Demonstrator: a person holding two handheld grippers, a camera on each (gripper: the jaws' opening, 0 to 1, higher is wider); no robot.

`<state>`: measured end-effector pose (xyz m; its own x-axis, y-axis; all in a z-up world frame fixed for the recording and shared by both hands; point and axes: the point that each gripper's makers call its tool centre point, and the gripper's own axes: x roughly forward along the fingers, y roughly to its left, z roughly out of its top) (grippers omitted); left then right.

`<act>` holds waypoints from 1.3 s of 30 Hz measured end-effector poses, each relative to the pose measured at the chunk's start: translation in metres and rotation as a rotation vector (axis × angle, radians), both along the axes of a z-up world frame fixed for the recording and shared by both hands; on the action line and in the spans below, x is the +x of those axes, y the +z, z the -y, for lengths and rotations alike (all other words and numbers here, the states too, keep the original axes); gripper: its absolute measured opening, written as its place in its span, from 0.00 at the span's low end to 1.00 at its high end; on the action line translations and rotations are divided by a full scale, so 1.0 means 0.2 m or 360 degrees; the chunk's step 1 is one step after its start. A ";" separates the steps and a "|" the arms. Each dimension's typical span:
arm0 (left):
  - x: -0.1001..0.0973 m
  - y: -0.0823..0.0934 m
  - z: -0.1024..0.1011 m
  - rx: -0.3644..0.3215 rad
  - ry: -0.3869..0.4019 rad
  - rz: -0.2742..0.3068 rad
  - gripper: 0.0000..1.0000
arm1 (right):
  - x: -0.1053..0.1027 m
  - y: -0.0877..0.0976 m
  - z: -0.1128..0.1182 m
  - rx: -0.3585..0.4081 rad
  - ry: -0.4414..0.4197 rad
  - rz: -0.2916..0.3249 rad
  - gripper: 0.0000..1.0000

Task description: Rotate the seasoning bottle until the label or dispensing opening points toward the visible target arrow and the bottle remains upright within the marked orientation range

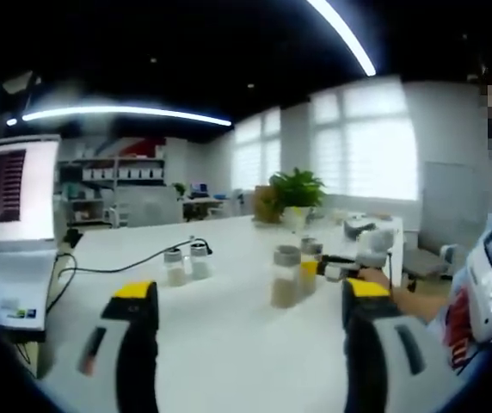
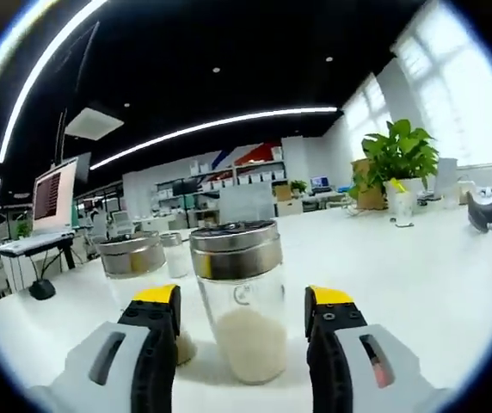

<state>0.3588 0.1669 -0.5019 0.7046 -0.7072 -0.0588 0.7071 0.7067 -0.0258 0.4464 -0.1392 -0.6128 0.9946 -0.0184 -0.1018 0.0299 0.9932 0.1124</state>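
In the right gripper view a clear glass seasoning bottle with a metal lid and pale powder at its bottom stands upright on the white table. My right gripper is open, one jaw on either side of the bottle with small gaps. A second metal-lidded bottle stands just left, partly behind the left jaw. In the left gripper view my left gripper is open wide, well short of a grey-lidded bottle. The right gripper reaches in from the right beside it, a hand behind.
Two small shakers stand left of centre on the table. A black cable runs to a monitor at the left edge. A potted plant stands at the far side. A grey-white device lies at right.
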 end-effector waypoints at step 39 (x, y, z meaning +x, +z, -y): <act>0.01 0.02 -0.06 -0.0031 0.0068 0.0005 0.93 | -0.03 -0.06 -0.04 -0.0228 0.0674 -0.0288 0.38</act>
<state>0.3604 0.1779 -0.4982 0.7343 -0.6774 -0.0429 0.6764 0.7356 -0.0375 0.4405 -0.1319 -0.6250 0.8842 0.3579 -0.3001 -0.3740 0.9274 0.0039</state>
